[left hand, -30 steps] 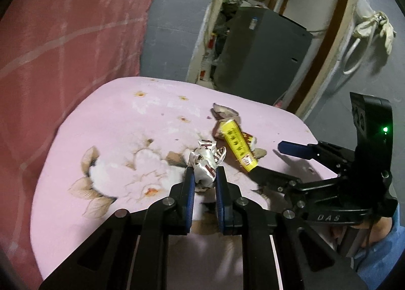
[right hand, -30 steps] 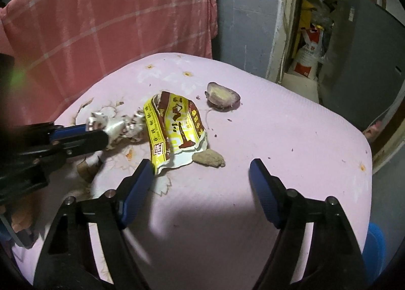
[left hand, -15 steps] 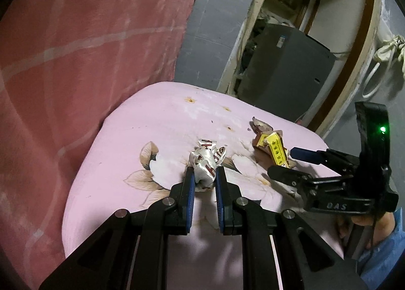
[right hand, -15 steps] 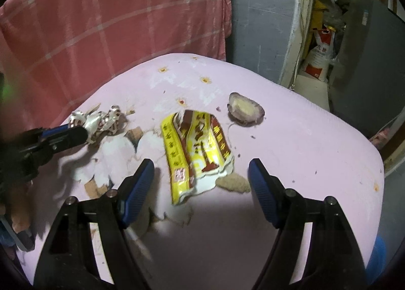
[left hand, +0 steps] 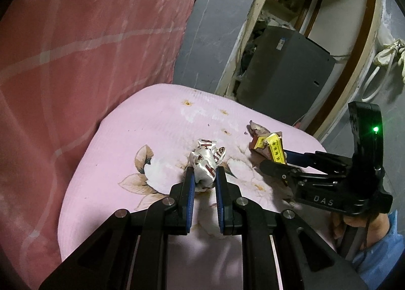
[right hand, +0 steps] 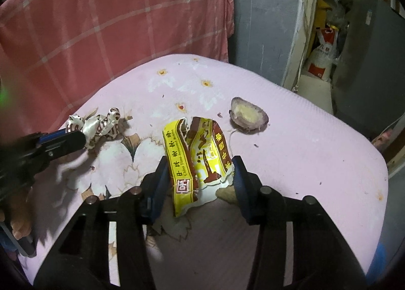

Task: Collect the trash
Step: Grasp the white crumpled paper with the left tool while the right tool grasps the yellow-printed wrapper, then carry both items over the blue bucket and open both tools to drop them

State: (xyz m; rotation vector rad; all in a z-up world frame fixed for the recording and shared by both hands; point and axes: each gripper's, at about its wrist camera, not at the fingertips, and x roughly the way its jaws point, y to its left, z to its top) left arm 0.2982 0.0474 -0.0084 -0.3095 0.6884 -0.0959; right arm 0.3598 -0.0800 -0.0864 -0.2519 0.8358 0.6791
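A crumpled silver-and-brown wrapper (left hand: 205,161) is clamped between the pads of my left gripper (left hand: 203,176), just above the pink flowered cushion (left hand: 152,125). In the right wrist view the same wrapper (right hand: 101,125) sticks out past the left gripper's tip (right hand: 78,138). A torn yellow-and-brown snack wrapper (right hand: 195,153) lies between the fingers of my right gripper (right hand: 200,161). The jaws are closing and both pads touch its edges, so it buckles. From the left wrist view it (left hand: 272,144) stands up in the right gripper (left hand: 274,158).
A purple-skinned food scrap (right hand: 249,115) lies on the cushion (right hand: 303,163) beyond the yellow wrapper, and a small brown lump (right hand: 226,192) lies by the right finger. A red checked blanket (right hand: 114,24) hangs behind. A grey appliance (left hand: 283,62) stands in the doorway.
My right gripper has moved forward over the yellow wrapper and its jaws have narrowed onto it. My left gripper has drawn to the left with the silver wrapper still in it.
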